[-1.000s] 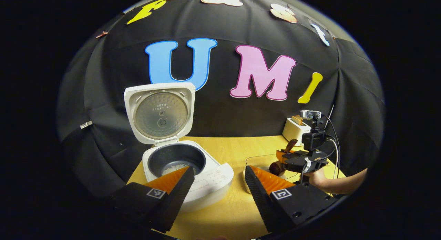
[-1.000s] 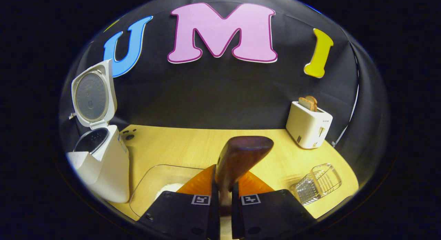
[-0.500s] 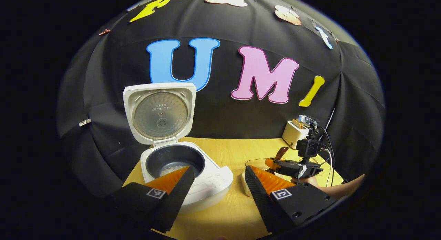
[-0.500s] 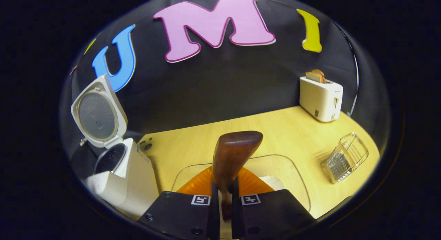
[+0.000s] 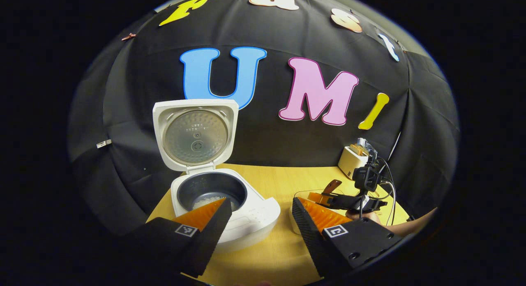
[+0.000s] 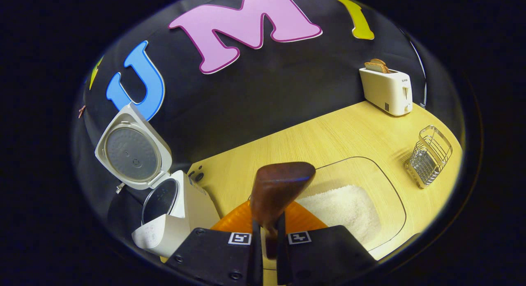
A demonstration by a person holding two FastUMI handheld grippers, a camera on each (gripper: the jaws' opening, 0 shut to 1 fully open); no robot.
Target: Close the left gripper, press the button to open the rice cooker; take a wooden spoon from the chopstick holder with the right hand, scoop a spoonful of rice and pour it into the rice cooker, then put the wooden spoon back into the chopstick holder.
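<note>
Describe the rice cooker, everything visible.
The rice cooker is white, glossy plastic by its look, standing on the wooden table at its left end. Its lid is hinged at the back, fully open and upright, with a dimpled metal inner plate. The dark inner pot holds a little white rice. Neither gripper touches it.

You are looking at a white rice cooker (image 5: 230, 212) showing a dark grey inner pot and a silver-grey, dimpled lid plate. The wooden spoon (image 6: 277, 187) is presenting a dark reddish-brown finish. The rice (image 6: 343, 206) is showing white in a clear tray (image 6: 386, 183). The table (image 6: 312, 142) is showing pale yellow wood grain. The toaster (image 6: 388, 91) is showing cream-white, its bread brown. The chopstick holder (image 6: 429, 156) is showing silver wire.
</note>
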